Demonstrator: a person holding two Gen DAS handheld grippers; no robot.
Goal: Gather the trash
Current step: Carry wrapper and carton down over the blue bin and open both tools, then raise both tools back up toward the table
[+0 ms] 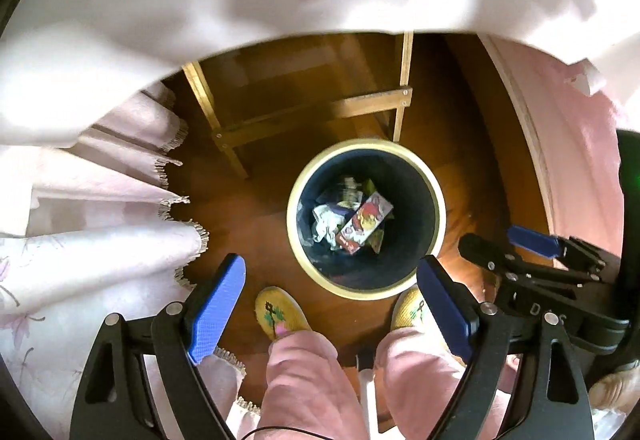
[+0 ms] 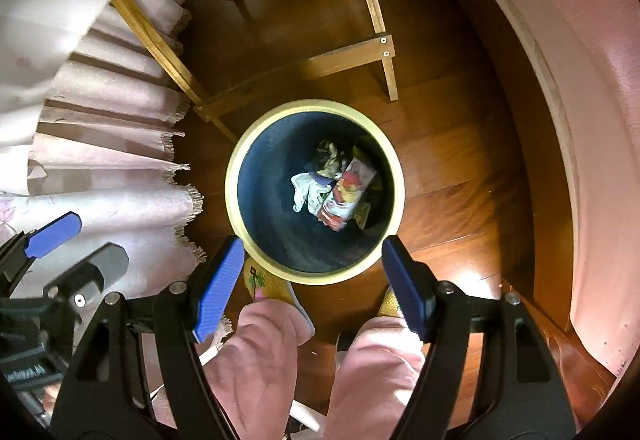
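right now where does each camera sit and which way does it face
Left wrist: on the left gripper, facing straight down at the bin on the floor; both open blue fingers, pink trouser legs, yellow slippers and the right gripper show.
Right wrist: on the right gripper, facing steeply down at the bin; open fingers, legs, a slipper and the left gripper's finger show.
Shared: bin with carton and tissue, wooden frame, fringed cloth.

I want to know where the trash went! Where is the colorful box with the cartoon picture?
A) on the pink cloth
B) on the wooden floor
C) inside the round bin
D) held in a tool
C: the colorful box lies at the bottom of the round bin, beside crumpled white paper.
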